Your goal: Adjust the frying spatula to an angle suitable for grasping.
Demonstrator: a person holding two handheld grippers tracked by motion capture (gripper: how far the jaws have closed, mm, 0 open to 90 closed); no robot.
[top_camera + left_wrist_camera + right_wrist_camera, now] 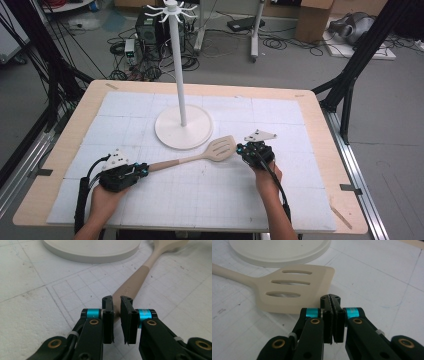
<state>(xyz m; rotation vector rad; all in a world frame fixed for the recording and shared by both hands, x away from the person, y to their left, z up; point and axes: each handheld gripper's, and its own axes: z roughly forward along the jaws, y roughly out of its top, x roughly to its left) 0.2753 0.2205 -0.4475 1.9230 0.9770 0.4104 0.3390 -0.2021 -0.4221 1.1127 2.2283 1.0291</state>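
Beige plastic: the slotted spatula lies flat on the white gridded mat, head toward the right, handle running down-left.
Spatula head: three long slots, resting just in front of the stand's round base.
Writing: the darker tan grip of the handle carries a faint embossed mark, too small to read; no brand or label legible elsewhere.
Left gripper: in the left gripper view its jaws pinch the end of the handle, pads pressed to either side of it, a narrow gap left between them.
Right gripper: jaws pressed together on nothing, tips just beside the near corner of the spatula head in the right gripper view; whether they touch it I cannot tell.
Stand: a white pole with short hooks at the top, upright in the middle of the mat.
Table: pale wooden edge around the mat.
Beyond the table: cables and a black box on the grey floor.
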